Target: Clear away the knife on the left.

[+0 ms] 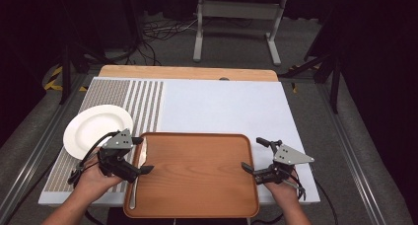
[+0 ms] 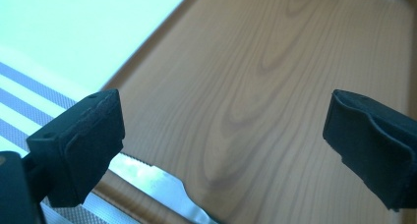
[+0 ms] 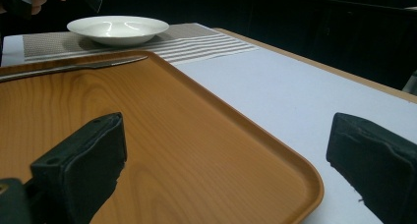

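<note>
Item: knife (image 1: 136, 171). It is lying along the left rim of the wooden tray (image 1: 197, 185), with its blade toward the far end and its handle running toward my side of the table. In the left gripper view the serrated blade (image 2: 152, 182) is resting on the tray's edge, just beside my lower-left jaw. In the right gripper view the knife (image 3: 74, 67) is showing as a thin silver line across the tray's far rim.

Item: left gripper (image 1: 139, 156). I am holding it over the tray's left edge, directly above the knife. Its jaws are standing wide apart with nothing between them; the wood grain is showing in the gap. I cannot tell whether either jaw is touching the blade.

Item: right gripper (image 1: 255, 154). I am holding it at the tray's right edge, pointed inward. Its jaws are also spread wide and carrying nothing: one is hanging over the tray's surface (image 3: 162, 150), the other over the white mat beyond the tray's corner.

Item: tray. It is sitting at the near middle of the table, between my two hands, rounded corners, raised rim.

Item: white plate (image 1: 96, 129). It is sitting on the striped woven placemat (image 1: 143, 99), to the far left of the tray, near my left hand (image 1: 93, 178).

Item: white mat (image 1: 222, 106). It is covering most of the tabletop under the tray.
</note>
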`<state>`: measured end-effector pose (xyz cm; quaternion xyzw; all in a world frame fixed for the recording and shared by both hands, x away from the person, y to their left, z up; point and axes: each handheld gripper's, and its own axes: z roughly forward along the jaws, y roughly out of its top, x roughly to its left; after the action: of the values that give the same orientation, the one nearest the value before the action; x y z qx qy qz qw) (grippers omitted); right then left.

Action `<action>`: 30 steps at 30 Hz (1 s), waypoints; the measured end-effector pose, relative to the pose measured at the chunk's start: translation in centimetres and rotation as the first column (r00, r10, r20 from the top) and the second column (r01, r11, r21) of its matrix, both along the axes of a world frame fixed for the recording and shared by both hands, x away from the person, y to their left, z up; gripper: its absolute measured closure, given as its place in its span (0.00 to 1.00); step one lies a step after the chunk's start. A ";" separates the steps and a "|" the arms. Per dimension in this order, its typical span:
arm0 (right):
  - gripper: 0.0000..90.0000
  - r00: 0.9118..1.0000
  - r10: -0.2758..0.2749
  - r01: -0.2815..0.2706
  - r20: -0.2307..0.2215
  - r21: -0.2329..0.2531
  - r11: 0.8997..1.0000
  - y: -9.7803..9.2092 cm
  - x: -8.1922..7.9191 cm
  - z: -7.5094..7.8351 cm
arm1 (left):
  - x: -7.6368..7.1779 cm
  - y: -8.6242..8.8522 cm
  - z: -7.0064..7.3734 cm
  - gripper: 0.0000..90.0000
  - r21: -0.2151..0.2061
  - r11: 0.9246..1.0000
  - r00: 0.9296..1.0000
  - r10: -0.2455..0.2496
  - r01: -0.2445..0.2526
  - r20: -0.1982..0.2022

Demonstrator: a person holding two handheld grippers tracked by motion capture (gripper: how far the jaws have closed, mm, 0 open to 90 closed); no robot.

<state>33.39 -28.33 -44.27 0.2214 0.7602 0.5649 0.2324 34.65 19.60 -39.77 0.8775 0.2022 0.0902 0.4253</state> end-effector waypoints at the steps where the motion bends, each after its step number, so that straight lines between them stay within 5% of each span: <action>1: 0.03 1.000 0.000 0.000 0.000 0.000 1.000 0.0 0.0 0.0 | 0.0 0.0 0.0 0.03 0.000 1.000 1.000 0.000 0.000 0.000; 7: 0.03 1.000 -0.001 0.001 0.004 0.004 1.000 -0.1 -0.1 0.0 | -0.4 1.3 0.2 0.04 -0.107 0.994 0.999 0.012 -0.007 0.053; 14: 0.03 1.000 -0.001 0.001 0.003 0.007 1.000 -0.1 -0.1 0.1 | -1.0 2.6 0.1 0.04 -0.182 0.983 0.992 0.042 -0.019 0.120; 20: 0.03 1.000 -0.002 0.002 0.003 0.009 1.000 -0.1 -0.1 0.1 | -1.6 4.0 -0.4 0.03 -0.271 0.962 0.984 0.077 -0.031 0.161; 24: 0.03 1.000 -0.007 0.007 0.003 0.009 1.000 -0.2 -0.2 0.1 | -1.9 5.1 -1.2 0.02 -0.334 0.941 0.978 0.117 -0.053 0.174; 30: 0.03 1.000 -0.007 0.007 0.004 0.010 1.000 -0.3 -0.2 0.2 | -2.2 6.2 -2.5 0.02 -0.365 0.927 0.971 0.155 -0.080 0.182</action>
<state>33.23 -28.60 -44.11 0.2240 0.7563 0.5682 0.2346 32.45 25.84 -42.29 0.7581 0.2220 0.1688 0.5895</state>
